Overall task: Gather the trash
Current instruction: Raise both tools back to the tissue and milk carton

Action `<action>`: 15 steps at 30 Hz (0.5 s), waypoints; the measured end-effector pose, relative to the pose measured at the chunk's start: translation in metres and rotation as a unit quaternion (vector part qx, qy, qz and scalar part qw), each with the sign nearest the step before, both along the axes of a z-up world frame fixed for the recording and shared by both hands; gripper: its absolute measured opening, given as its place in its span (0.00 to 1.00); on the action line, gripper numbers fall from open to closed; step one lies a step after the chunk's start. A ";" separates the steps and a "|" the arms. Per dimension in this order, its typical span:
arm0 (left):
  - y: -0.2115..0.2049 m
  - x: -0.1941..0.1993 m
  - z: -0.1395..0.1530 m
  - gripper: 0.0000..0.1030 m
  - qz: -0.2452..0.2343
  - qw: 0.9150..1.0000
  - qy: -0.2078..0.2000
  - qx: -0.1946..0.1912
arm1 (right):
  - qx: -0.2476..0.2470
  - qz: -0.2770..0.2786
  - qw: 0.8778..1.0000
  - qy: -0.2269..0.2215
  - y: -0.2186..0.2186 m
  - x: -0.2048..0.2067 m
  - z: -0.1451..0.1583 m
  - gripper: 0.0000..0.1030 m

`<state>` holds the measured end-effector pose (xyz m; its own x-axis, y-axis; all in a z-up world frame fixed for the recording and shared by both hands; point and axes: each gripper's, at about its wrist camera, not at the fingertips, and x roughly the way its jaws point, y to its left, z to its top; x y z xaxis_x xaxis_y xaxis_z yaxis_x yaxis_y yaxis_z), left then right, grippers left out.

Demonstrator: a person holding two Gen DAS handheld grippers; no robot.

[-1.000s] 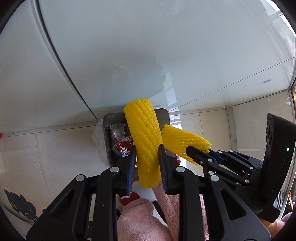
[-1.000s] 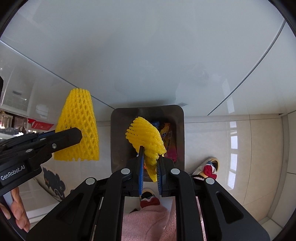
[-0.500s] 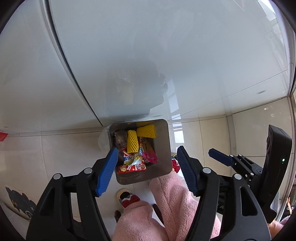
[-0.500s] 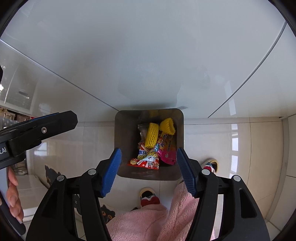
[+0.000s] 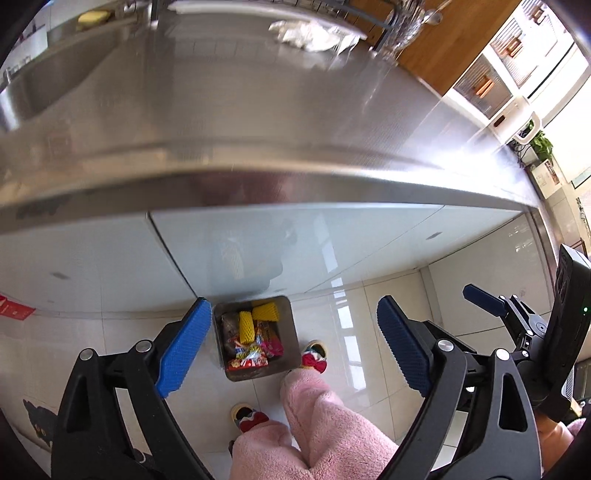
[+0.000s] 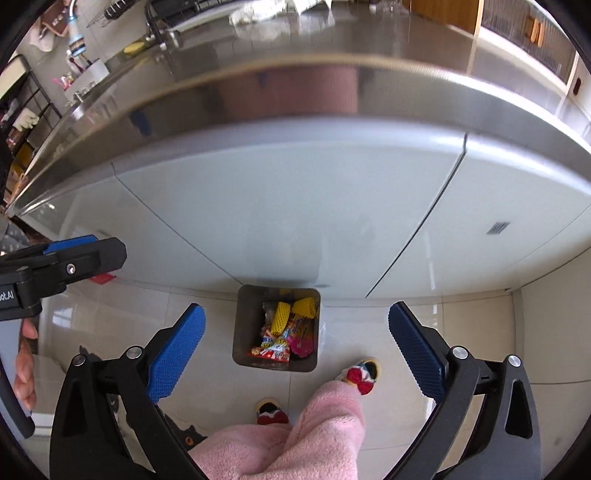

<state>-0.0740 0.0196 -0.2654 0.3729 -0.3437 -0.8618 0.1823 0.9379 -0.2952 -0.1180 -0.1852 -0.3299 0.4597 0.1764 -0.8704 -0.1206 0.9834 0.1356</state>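
Above the pale tiled floor (image 6: 461,332), a long steel counter (image 5: 295,110) fills the top of both views, with white cabinet fronts (image 6: 295,206) beneath it. Something crumpled and white (image 5: 314,33) lies on the counter's far side, too blurred to say whether it is trash or a cloth.

Down on the floor, close against the cabinets, stands a small square metal bin (image 6: 243,325). A person in fluffy pink trousers (image 6: 295,435) and patterned slippers stands just in front of it.

Both tools hang high over the bin, pointing steeply down. On the left gripper (image 5: 291,350) the jaws have just been opening and now stand wide apart with nothing between them; the bin shows in the gap far below. On the right gripper (image 6: 295,347) the jaws have likewise just been opening, as wide as they go, and are empty too.

Inside the bin lie two yellow foam nets (image 6: 280,317), one nearer the back corner, resting on colourful snack wrappers (image 6: 273,349).

So this pair of pieces looks delivered, judging by where they lie. What remains depends on the counter: most of it appears bare, and only that white heap may yet need collecting.
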 end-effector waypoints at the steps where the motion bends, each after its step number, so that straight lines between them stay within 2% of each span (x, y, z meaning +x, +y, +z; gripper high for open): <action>1: -0.002 0.004 0.013 0.84 -0.001 1.000 -0.011 -0.003 | -0.003 -0.001 1.000 -0.013 -0.005 0.001 0.015 0.97; 5: -0.012 0.029 0.064 0.84 -0.004 0.998 -0.052 -0.016 | 0.002 -0.019 0.998 -0.052 -0.028 0.010 0.066 0.97; 8: -0.022 0.051 0.088 0.84 -0.004 0.997 -0.074 -0.017 | 0.017 -0.037 0.996 -0.082 -0.046 0.023 0.098 0.97; 15: -0.027 0.112 0.108 0.84 0.010 0.995 -0.095 -0.010 | 0.028 -0.046 0.991 -0.121 -0.070 0.090 0.138 0.97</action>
